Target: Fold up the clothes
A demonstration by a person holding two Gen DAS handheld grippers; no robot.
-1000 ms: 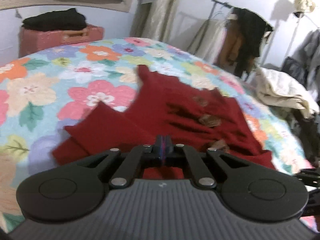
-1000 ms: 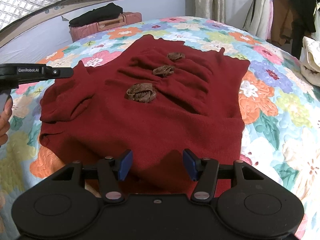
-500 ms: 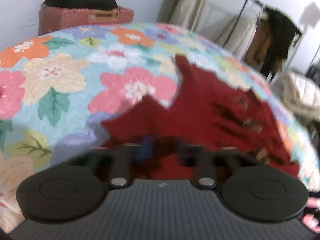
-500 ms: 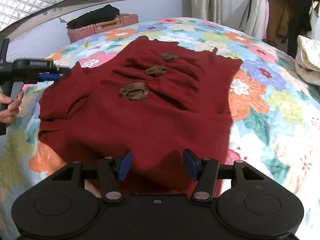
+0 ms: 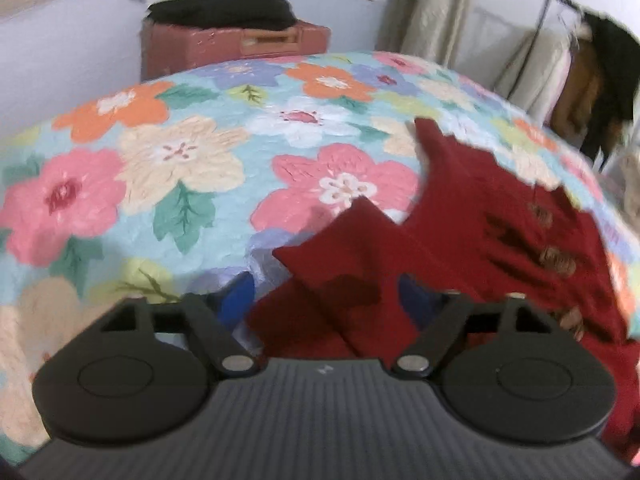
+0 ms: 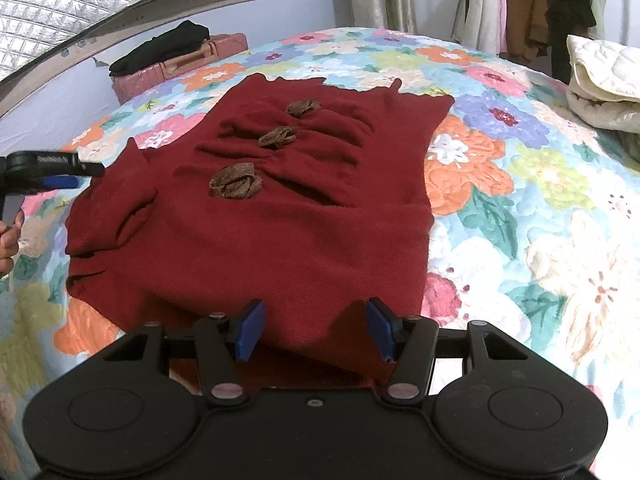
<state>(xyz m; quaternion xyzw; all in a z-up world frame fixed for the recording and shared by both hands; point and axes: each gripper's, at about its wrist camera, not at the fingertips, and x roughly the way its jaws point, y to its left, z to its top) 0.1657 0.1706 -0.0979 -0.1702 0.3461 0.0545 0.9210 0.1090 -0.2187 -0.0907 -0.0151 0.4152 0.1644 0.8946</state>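
Observation:
A dark red knitted top (image 6: 304,216) lies spread flat on the floral bedspread (image 6: 520,208), with three brown fabric rosettes (image 6: 236,186) down its middle. Its left sleeve (image 5: 352,248) is folded in over the body. My left gripper (image 5: 326,300) hovers over that sleeve's edge, jaws opening, the cloth below them but not pinched. It also shows at the left edge of the right wrist view, left gripper (image 6: 60,172), held by a hand (image 6: 8,240). My right gripper (image 6: 316,328) stands open above the near hem, its blue pads (image 6: 250,330) clear of the cloth.
A pink suitcase (image 6: 180,64) with black clothes on it stands beyond the far side of the bed. A cream quilt (image 6: 600,76) lies at the right edge. A rack of hanging clothes (image 5: 592,80) stands behind, beside a curtain (image 5: 432,8).
The left gripper's jaws went from shut to wide apart, and it swung left along the garment's sleeve side. The right gripper shifted slightly and stayed open.

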